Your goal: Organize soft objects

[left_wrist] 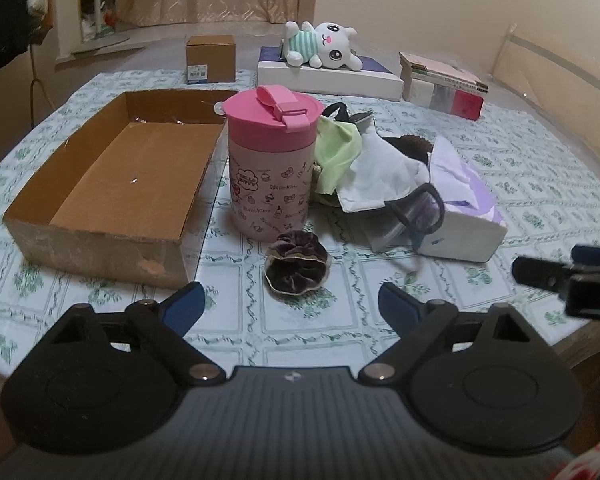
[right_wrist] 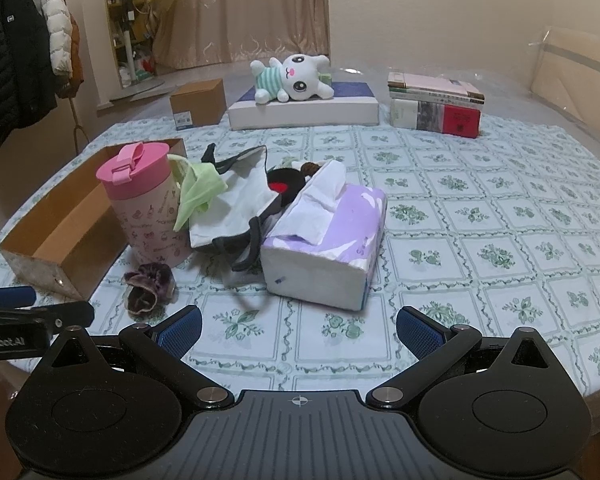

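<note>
Dark purple velvet scrunchie [left_wrist: 298, 265] lies on the tablecloth dead ahead of the left gripper [left_wrist: 290, 304], fingers spread and empty (right gripper [right_wrist: 299, 328] likewise spread, scrunchie off to its left).

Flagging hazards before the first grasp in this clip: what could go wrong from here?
The left gripper, open, points at the scrunchie, which lies right before the pink cup; overshooting might knock the cup over. The green cloth drapes against the cup and the tote bag, so pulling it may drag either. The bag's handle leans on the tissue box and could snag.
</note>
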### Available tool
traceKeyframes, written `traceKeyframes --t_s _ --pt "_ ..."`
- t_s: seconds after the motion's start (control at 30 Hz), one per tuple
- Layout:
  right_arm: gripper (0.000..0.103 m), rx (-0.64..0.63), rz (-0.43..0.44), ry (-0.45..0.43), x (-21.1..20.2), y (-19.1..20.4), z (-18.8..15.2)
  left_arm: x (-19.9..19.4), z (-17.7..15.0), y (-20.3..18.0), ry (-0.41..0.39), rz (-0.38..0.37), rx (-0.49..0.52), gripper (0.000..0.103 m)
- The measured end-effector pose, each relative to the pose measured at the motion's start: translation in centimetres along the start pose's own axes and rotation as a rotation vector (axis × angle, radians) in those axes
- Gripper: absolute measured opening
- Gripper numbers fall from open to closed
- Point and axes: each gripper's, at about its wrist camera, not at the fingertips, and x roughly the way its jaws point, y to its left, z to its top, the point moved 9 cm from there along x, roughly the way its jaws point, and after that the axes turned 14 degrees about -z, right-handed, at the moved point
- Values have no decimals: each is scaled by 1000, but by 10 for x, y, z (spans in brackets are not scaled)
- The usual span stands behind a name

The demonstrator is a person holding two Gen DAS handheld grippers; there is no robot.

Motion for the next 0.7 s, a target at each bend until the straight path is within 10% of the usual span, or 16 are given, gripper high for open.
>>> traceKeyframes --t_s 0.7 --pt "102 -17 45 -57 51 15 25 102 10 17 85 -21 159 49"
